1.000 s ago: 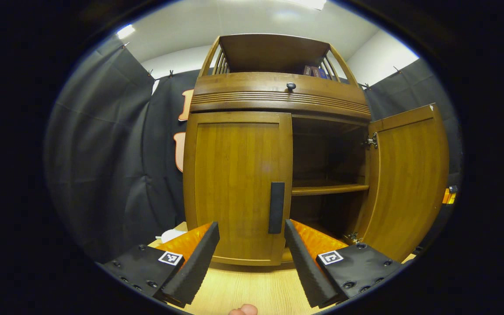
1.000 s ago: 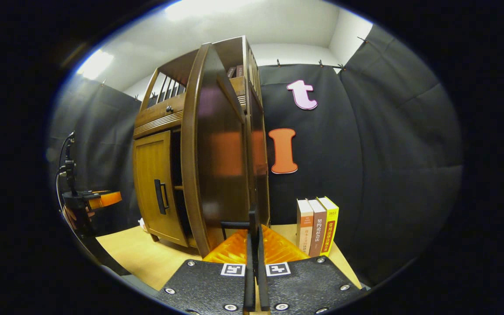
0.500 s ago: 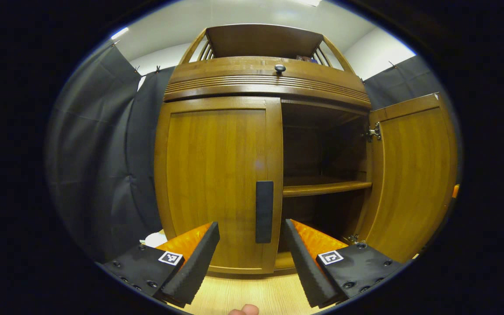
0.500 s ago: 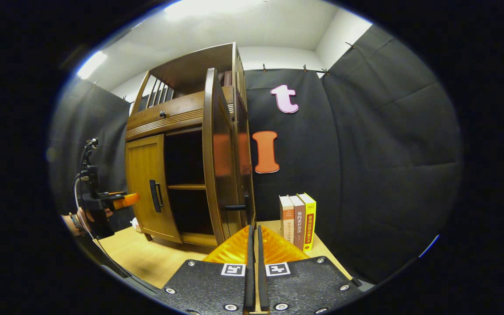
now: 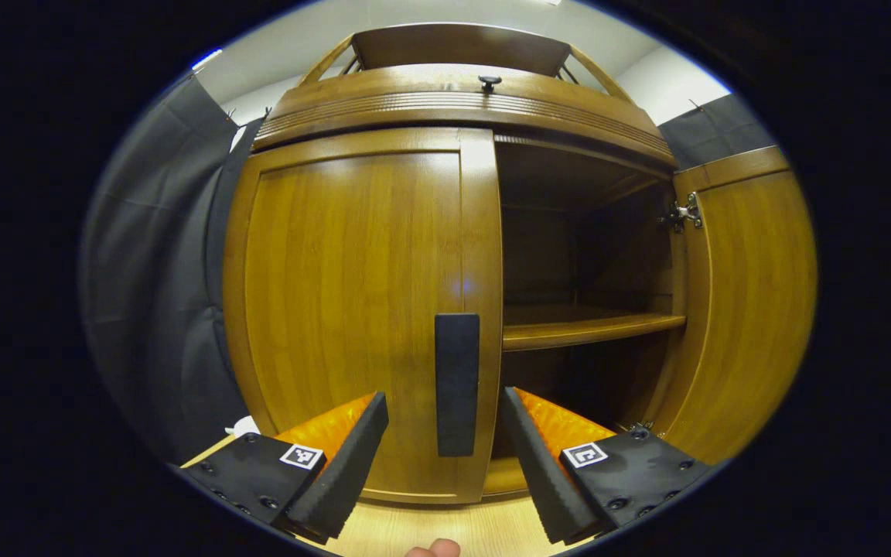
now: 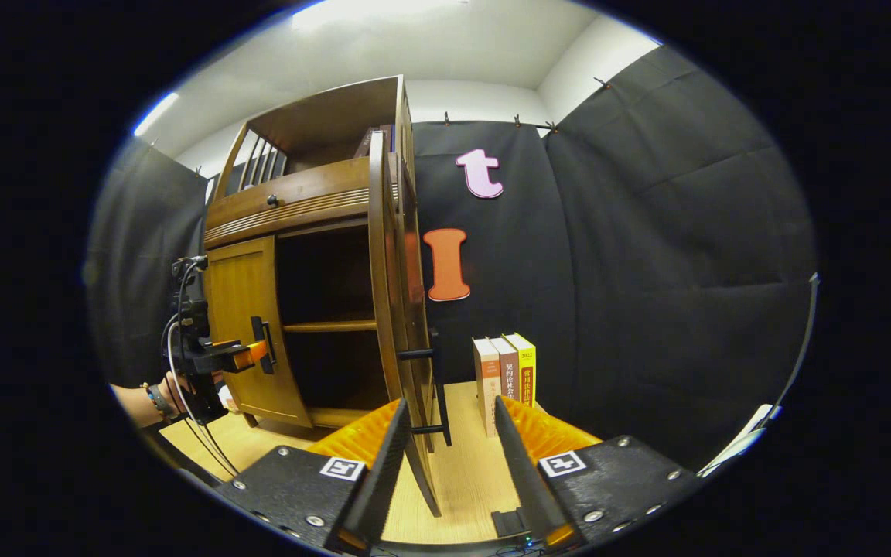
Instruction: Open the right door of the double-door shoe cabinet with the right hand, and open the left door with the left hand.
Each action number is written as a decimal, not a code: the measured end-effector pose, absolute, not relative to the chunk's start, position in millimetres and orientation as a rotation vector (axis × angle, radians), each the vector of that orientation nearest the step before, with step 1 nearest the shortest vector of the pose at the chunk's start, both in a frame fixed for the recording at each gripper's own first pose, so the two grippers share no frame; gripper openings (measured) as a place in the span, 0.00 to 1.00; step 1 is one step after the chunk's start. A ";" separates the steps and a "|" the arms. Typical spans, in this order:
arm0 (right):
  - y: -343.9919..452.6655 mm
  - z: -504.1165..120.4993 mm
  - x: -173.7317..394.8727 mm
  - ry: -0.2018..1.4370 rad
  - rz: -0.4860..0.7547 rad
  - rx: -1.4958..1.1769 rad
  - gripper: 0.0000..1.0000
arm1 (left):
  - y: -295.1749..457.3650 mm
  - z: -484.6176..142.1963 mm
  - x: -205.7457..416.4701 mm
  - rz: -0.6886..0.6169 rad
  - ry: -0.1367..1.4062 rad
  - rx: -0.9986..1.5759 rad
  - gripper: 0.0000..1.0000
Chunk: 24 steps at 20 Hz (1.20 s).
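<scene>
While your left claw (image 5: 444,456) stands wide open in the left gripper view, holding nothing, the left door (image 5: 353,309) of the shoe cabinet (image 5: 453,116) is shut directly ahead, its handle (image 5: 457,383) between and just beyond the fingers. To that claw's right: open compartment with shelf (image 5: 588,329), then the right door (image 5: 747,302) swung out. A fingertip (image 5: 434,548) shows below, over the table (image 5: 430,530).

Right gripper view: your right claw (image 6: 445,449) is parted and empty; the right door's edge and handle (image 6: 434,394) stand between its fingers, apart from both. Books (image 6: 503,375) lie ahead right. Your left claw (image 6: 248,356) sits at the left door's handle.
</scene>
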State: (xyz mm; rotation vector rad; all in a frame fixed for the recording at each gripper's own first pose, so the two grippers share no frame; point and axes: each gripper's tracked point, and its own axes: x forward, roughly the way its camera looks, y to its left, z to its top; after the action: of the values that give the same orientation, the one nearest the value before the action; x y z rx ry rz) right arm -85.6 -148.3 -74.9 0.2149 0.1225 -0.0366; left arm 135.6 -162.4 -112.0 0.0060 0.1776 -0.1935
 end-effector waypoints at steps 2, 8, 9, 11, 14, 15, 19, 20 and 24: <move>-138.1 -71.4 -87.5 0.111 -0.017 0.254 0.87 | -164.8 -116.6 145.7 -0.186 0.178 0.010 0.94; -136.9 -78.9 -92.4 0.128 -0.021 0.273 0.87 | -162.5 -133.0 176.8 -0.165 0.201 0.054 0.94; -136.2 -79.6 -92.5 0.129 -0.022 0.275 0.87 | -166.9 -133.0 176.3 -0.182 0.198 0.039 0.94; -138.5 -83.9 -90.8 0.138 -0.035 0.265 0.87 | -170.4 -132.0 177.4 -0.203 0.193 0.029 0.94; -137.3 -80.3 -86.4 0.136 -0.031 0.270 0.87 | -174.3 -133.9 177.0 -0.232 0.192 0.025 0.79; -136.5 -77.3 -84.5 0.127 -0.028 0.274 0.87 | -180.8 -133.4 176.4 -0.242 0.188 0.028 0.72; -133.7 -74.9 -79.6 0.122 -0.023 0.273 0.87 | -175.3 -131.3 176.6 -0.243 0.185 0.014 0.42; -133.7 -74.3 -79.9 0.123 -0.021 0.274 0.87 | -175.2 -131.1 174.8 -0.244 0.194 -0.004 0.39; -131.7 -74.6 -81.5 0.126 -0.024 0.278 0.87 | -175.9 -133.0 176.8 -0.230 0.192 0.025 0.30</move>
State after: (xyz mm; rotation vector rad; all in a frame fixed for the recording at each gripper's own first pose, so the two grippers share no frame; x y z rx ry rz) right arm -81.5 -131.7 -74.6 0.2783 0.1259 -0.0240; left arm 176.8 -175.9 -133.0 0.0254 0.1919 -0.2302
